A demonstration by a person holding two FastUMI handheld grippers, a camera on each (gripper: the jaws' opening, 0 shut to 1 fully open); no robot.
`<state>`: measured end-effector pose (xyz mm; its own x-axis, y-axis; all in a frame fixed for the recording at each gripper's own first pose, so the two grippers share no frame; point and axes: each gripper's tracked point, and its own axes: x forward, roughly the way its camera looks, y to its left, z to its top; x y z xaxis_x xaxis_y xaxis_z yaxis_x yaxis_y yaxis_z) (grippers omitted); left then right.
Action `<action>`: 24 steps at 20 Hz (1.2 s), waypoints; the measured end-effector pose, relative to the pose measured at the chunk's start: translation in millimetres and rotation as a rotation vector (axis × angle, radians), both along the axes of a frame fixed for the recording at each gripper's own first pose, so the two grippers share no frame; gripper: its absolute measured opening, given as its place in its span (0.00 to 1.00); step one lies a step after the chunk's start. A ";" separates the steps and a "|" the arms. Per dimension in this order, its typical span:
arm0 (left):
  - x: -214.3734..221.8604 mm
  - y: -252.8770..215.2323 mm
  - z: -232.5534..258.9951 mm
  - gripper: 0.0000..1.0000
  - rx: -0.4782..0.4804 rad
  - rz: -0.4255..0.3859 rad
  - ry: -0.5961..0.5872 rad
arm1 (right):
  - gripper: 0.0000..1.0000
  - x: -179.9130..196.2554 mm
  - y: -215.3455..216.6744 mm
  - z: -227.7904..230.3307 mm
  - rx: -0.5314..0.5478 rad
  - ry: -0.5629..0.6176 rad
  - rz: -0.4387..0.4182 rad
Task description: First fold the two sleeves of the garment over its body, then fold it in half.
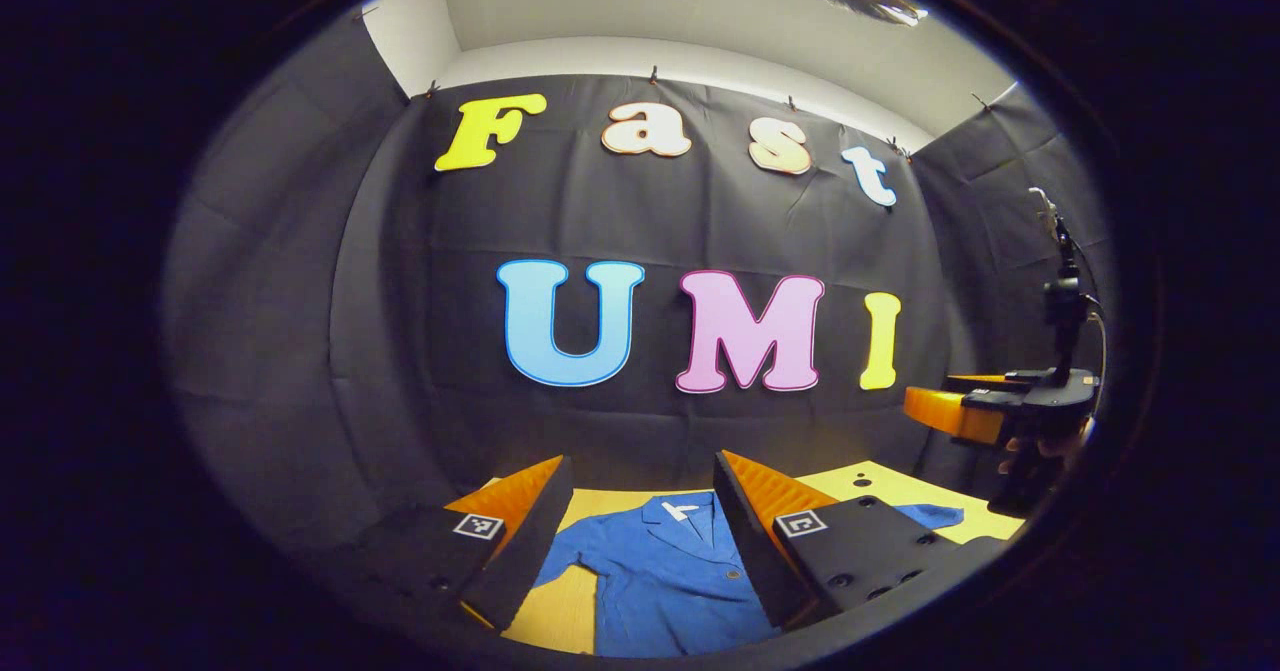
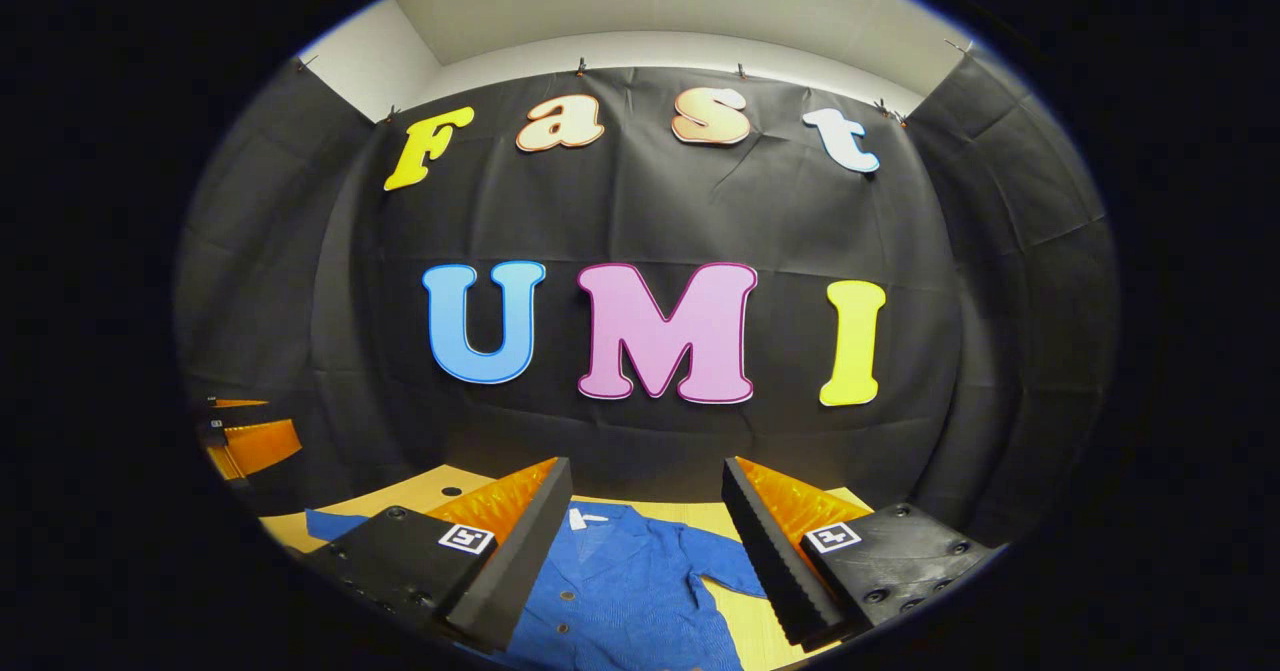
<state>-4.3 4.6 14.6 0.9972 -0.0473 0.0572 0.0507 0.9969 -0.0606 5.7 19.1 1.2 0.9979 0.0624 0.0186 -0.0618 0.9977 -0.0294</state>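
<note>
A blue collared, buttoned garment (image 1: 665,571) lies flat on the yellow table (image 1: 560,611), collar toward the booth's back wall, both sleeves spread out to the sides. My left gripper (image 1: 640,541) hovers above it, open, with nothing between its fingers. In the right gripper view the same garment (image 2: 630,581) lies below my right gripper (image 2: 640,551), which is also open and holds nothing. At the right edge of the left gripper view the right gripper (image 1: 985,411) hangs in the air with a hand on it. The left gripper (image 2: 250,441) peeks in at the left edge of the right gripper view.
Black cloth walls close the booth at the back and on both sides. The yellow table (image 2: 420,496) ends close to the back wall. Bare tabletop shows beside each sleeve.
</note>
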 end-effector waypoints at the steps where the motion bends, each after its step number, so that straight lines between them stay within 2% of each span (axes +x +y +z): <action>1: 0.0 0.8 0.5 0.81 0.006 0.006 0.002 | 0.96 0.7 0.9 -0.7 0.002 0.001 0.002; 7: -0.6 -0.4 -4.1 0.81 0.028 0.028 0.026 | 0.96 4.4 3.5 -1.4 0.004 0.001 0.008; 11: -3.4 -13.8 -3.7 0.81 -0.007 -0.008 0.020 | 0.96 21.2 1.6 -33.3 0.071 0.127 -0.005; 14: -0.7 -21.3 -13.8 0.81 -0.022 -0.011 0.045 | 0.96 47.0 -12.1 -49.6 0.031 0.156 -0.024; 16: 2.9 -23.4 -16.1 0.81 -0.022 0.000 0.058 | 0.96 63.3 -23.0 -74.0 0.046 0.210 -0.040; 20: 12.1 -29.9 -23.7 0.81 -0.039 0.020 0.076 | 0.96 95.8 -56.5 -125.0 0.051 0.348 -0.087; 24: 25.5 -40.3 -31.0 0.81 -0.037 0.036 0.112 | 0.97 113.2 -131.1 -172.7 0.049 0.475 -0.200</action>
<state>21.1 -35.8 -16.4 0.9985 -0.0113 -0.0540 0.0058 0.9949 -0.1006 118.9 -112.0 -171.6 0.8892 -0.1205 -0.4414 0.1355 0.9908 0.0025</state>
